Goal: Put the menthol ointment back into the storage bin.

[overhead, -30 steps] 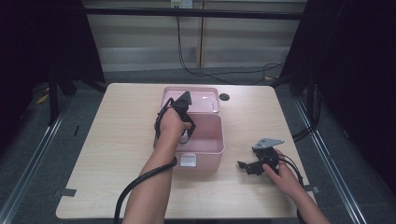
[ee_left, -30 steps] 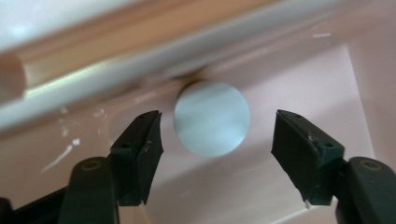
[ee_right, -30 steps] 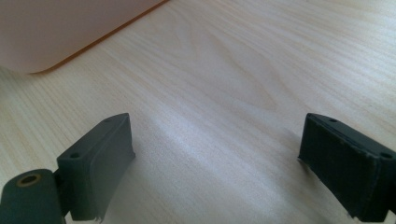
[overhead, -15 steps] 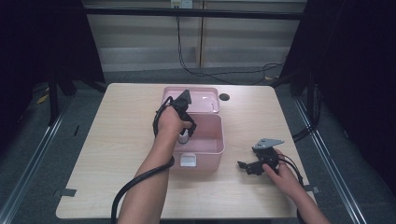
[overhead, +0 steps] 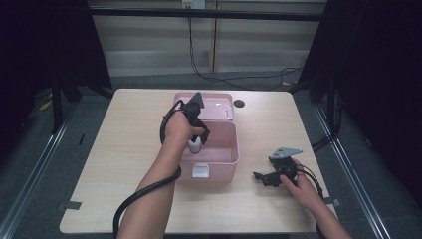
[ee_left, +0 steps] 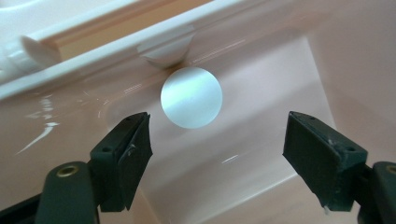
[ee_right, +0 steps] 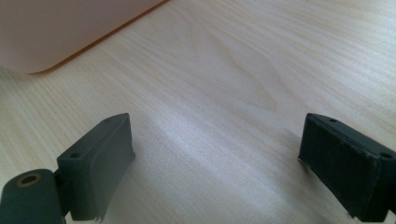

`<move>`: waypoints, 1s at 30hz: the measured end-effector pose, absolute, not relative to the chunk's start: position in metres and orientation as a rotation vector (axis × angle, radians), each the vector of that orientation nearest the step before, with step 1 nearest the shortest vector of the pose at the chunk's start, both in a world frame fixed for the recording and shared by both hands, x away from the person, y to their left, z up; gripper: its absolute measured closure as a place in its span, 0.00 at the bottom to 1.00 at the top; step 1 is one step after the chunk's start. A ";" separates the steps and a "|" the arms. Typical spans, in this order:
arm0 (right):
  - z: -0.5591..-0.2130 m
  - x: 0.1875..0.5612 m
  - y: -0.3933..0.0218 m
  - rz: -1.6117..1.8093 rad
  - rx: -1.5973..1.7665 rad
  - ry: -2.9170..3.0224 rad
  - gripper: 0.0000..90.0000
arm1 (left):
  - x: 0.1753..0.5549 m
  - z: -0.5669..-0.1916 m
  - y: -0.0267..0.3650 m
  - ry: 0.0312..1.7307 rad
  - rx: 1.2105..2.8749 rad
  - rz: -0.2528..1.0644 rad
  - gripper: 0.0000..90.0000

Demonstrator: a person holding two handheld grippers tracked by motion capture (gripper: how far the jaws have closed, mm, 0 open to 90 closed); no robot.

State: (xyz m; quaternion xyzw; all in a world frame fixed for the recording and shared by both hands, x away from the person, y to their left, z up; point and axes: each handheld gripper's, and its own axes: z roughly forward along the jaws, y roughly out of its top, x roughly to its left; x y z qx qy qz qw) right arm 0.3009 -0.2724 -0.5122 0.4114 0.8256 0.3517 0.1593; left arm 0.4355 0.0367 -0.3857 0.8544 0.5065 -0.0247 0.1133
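One light wooden table (overhead: pixel 124 149), wide bare margins left and front. One pink plastic box (overhead: pixel 219 149) at its middle, hinged lid (overhead: pixel 219 107) open flat behind it; a white latch (overhead: pixel 200 171) on the front wall. One small white cylindrical bottle (ee_left: pixel 191 97) stands inside the box near its left wall, round cap up. Left gripper (overhead: pixel 198 133) points down over it, jaws just opened, apart, bottle free between them. Right gripper (overhead: pixel 263 177) rests on the table right of the box, jaws apart, nothing held.
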 end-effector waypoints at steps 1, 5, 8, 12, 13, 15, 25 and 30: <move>-0.512 0.301 -0.272 1.005 1.176 2.360 0.10 | 0.435 -0.384 0.037 1.479 2.504 -0.072 0.26; -0.512 0.301 -0.272 1.005 1.176 2.360 0.10 | 0.433 -0.375 0.036 1.455 2.511 -0.079 0.26; -0.512 0.301 -0.272 1.005 1.176 2.360 0.10 | 0.431 -0.369 0.036 1.437 2.513 -0.074 0.26; -0.512 0.301 -0.272 1.005 1.176 2.360 0.10 | 0.427 -0.361 0.037 1.403 2.523 -0.085 0.26; -0.512 0.301 -0.272 1.005 1.176 2.360 0.10 | 0.426 -0.358 0.037 1.396 2.526 -0.091 0.26; -0.512 0.301 -0.272 1.005 1.176 2.360 0.10 | 0.424 -0.353 0.037 1.370 2.538 -0.100 0.26; -0.512 0.301 -0.272 1.005 1.176 2.360 0.10 | 0.409 -0.318 0.053 1.275 2.533 -0.097 0.26; -0.512 0.301 -0.272 1.005 1.176 2.360 0.10 | 0.401 -0.305 0.070 1.263 2.541 -0.086 0.26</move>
